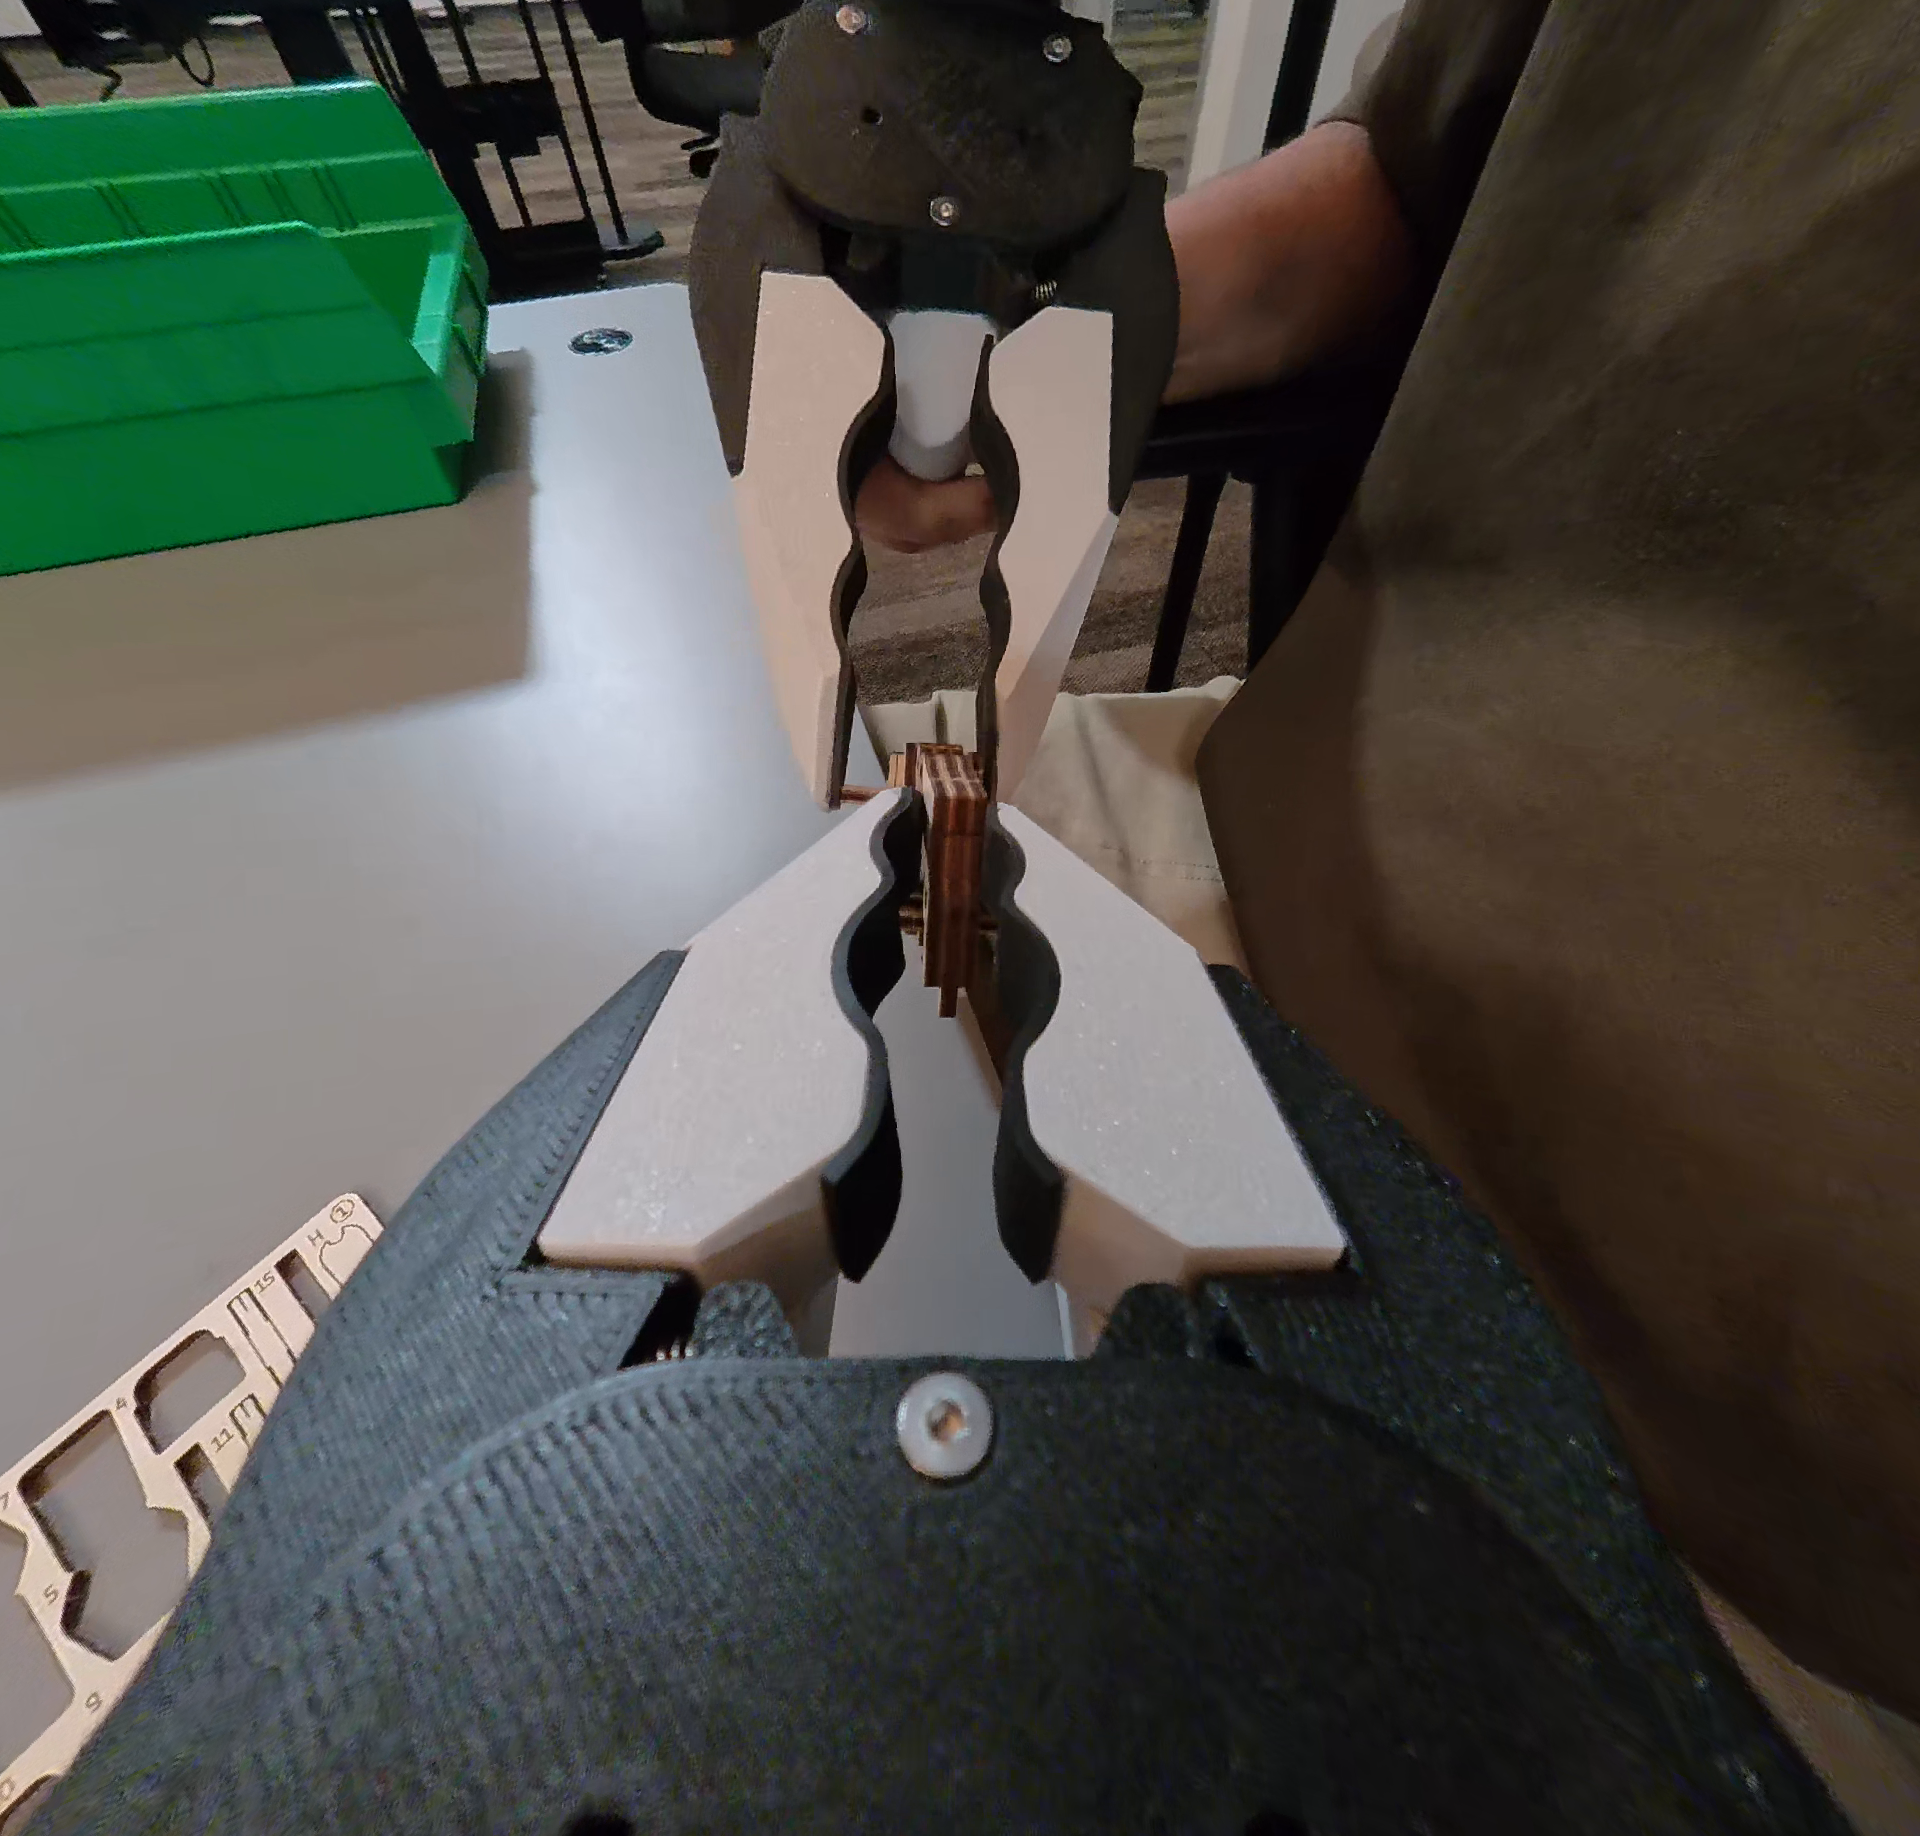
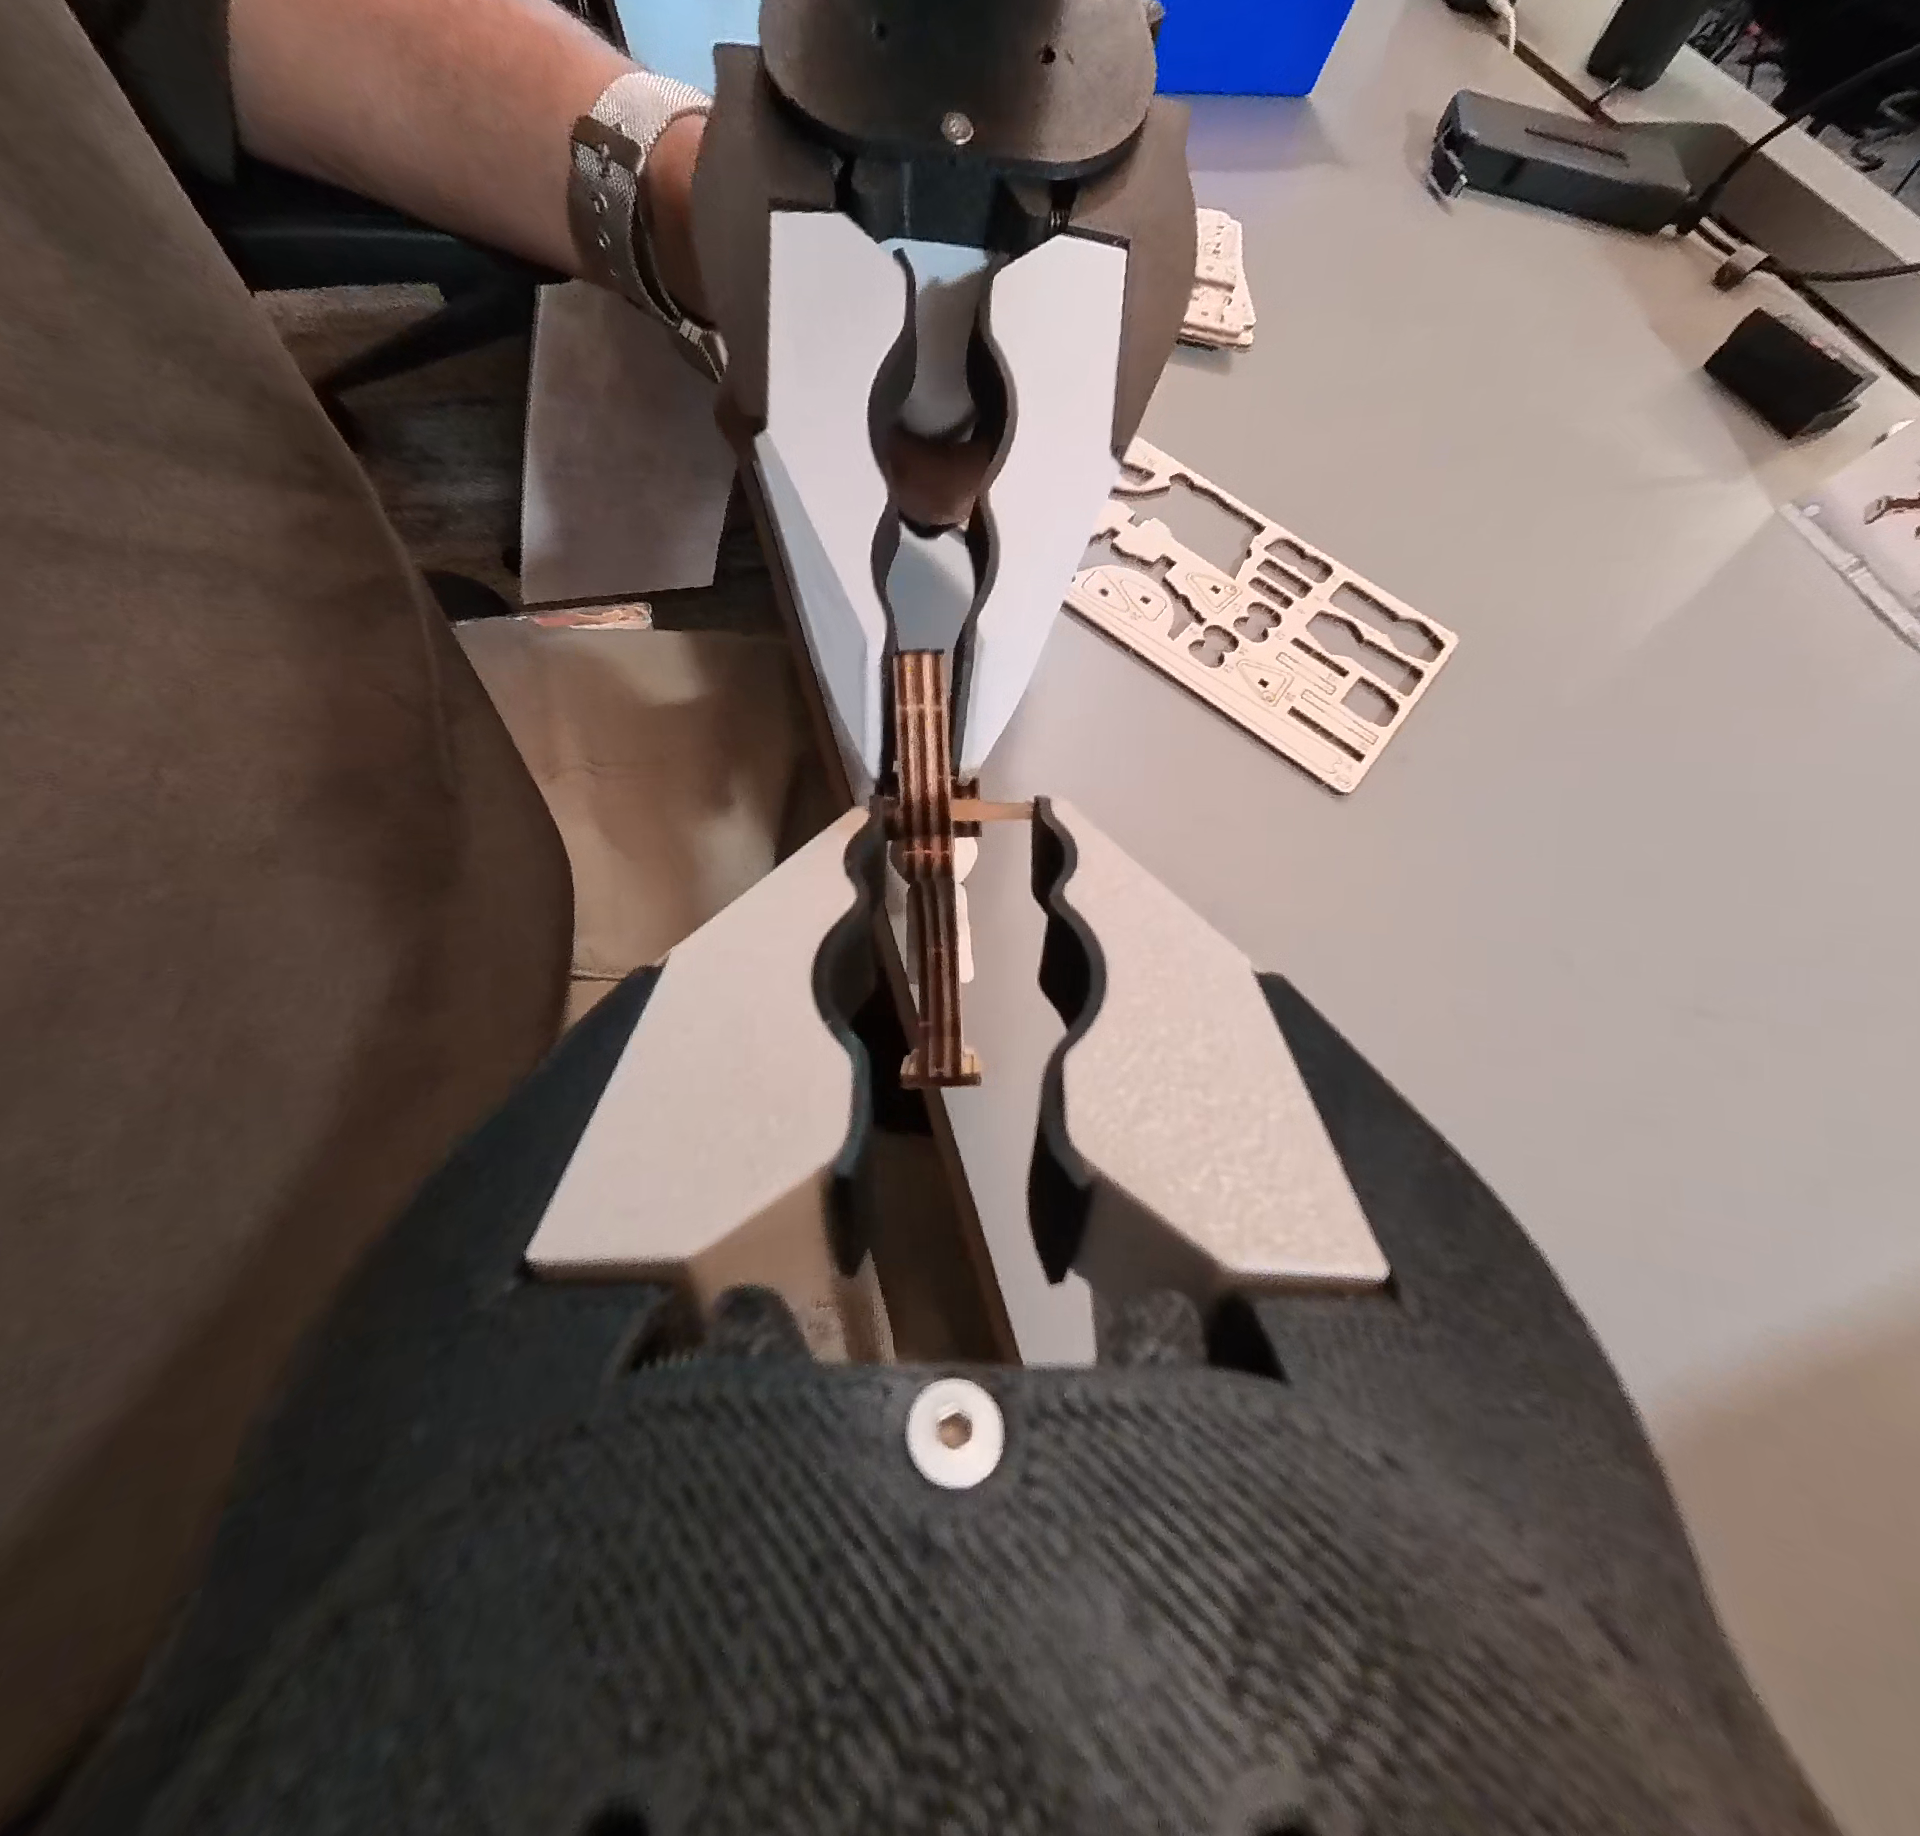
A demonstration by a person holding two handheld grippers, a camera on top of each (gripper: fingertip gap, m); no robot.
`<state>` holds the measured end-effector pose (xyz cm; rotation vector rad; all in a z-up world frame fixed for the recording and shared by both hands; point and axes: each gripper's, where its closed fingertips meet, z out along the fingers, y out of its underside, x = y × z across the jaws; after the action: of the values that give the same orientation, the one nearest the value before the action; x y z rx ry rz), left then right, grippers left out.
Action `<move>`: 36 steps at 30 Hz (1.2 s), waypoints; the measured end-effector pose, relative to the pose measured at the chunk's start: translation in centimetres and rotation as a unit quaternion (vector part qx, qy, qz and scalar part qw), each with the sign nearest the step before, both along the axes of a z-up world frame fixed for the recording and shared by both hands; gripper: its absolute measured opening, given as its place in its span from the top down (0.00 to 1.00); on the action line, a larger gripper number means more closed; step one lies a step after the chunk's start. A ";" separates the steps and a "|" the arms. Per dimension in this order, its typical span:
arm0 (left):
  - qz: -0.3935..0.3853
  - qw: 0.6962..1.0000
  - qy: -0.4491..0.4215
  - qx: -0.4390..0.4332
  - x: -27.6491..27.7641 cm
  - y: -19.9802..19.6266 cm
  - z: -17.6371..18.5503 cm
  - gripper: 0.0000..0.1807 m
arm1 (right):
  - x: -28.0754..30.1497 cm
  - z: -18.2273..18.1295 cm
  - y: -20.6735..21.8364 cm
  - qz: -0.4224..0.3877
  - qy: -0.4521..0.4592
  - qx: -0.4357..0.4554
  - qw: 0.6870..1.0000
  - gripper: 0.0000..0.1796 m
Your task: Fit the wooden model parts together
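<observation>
Fingers (image 1: 894, 913) of the left gripper (image 1: 948, 830) are clenched on a small stack of layered wooden parts (image 1: 951, 851), held edge-on in the air just off the near edge of the grey worktop (image 1: 312, 903), in front of the person's lap. The right gripper (image 2: 961, 810) faces it tip to tip. Its fingers (image 2: 1070, 913) stand parted around the same stack, and their tips seem to bear on the two ends of a thin wooden pin (image 2: 997, 810) that crosses the layers; whether they truly pinch it I cannot tell.

As a judgement, the step in hand is seating that pin through the stacked layers while the left gripper holds them aligned. The next move calls for a straight squeeze along the pin's axis, with the left grip kept firm so the layers do not fan apart.

Punched-out wooden sheets (image 2: 1262, 633) lie farther back on the worktop, and a green bin (image 1: 208, 321) sits toward its far left corner.
</observation>
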<state>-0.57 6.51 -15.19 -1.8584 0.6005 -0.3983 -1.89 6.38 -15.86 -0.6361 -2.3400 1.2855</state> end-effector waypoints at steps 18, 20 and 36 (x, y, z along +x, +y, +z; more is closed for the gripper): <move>0.004 0.999 -0.038 -0.001 -0.2 0.1 0.6 0.96 | -0.3 0.7 0.1 -0.003 0.030 0.000 1.000 0.86; 0.005 0.999 -0.041 -0.005 -0.2 0.2 0.4 0.96 | -0.2 0.5 0.1 0.002 0.018 -0.014 1.000 0.84; 0.002 0.999 -0.051 -0.018 -0.1 0.3 0.2 0.96 | -0.1 0.5 0.3 0.002 -0.037 -0.065 0.997 0.86</move>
<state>-0.71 6.78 -15.03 -1.8619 0.5232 -0.5016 -1.98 6.71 -15.37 -0.7319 -2.3297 1.4485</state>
